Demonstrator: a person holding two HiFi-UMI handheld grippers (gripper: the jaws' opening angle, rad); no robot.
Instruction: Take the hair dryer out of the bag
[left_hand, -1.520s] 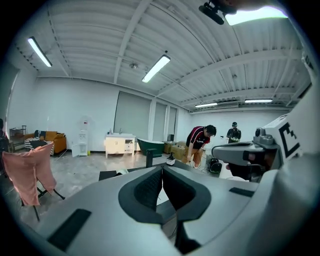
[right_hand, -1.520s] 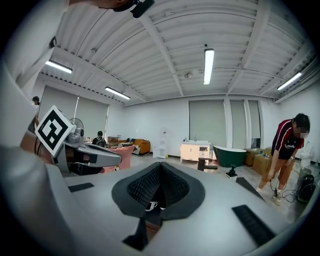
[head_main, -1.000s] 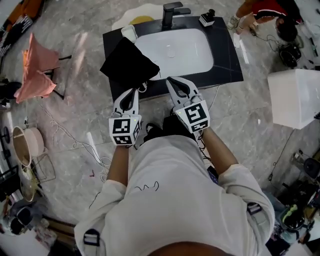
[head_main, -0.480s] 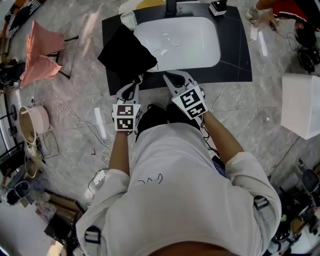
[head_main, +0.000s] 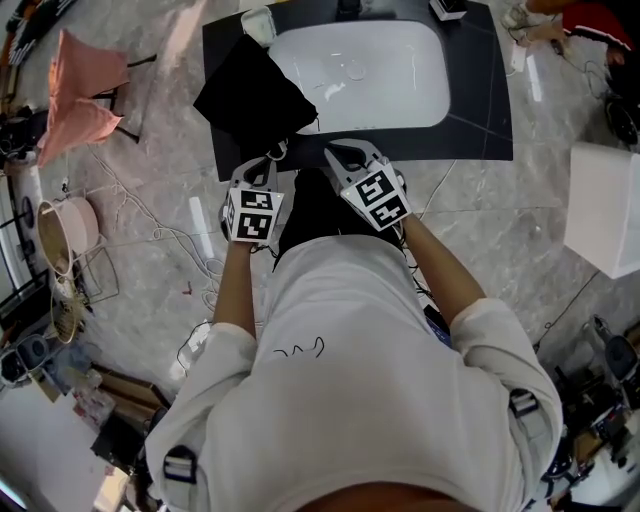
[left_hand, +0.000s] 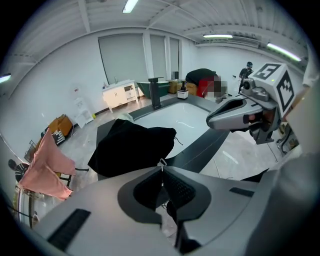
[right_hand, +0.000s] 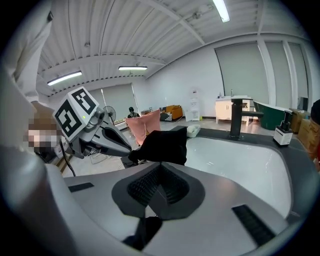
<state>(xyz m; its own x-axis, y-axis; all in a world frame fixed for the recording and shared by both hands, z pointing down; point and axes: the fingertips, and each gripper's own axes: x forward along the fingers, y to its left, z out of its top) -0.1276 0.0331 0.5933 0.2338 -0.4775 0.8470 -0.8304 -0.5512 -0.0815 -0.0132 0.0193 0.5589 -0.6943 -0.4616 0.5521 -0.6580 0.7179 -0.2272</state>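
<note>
Left claw (head_main: 269, 162) and right claw (head_main: 337, 157) hang closed and empty near the limp black cloth bag (head_main: 250, 95); pinching only fabric could drag it off the dark desk (head_main: 480, 100).

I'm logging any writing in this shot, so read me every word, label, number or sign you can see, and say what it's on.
No readable words or numbers in any view.
Left marker cube and right marker cube: black-and-white square patterns, not letters.
White shirt: a small black scribble, too small to read.
</note>
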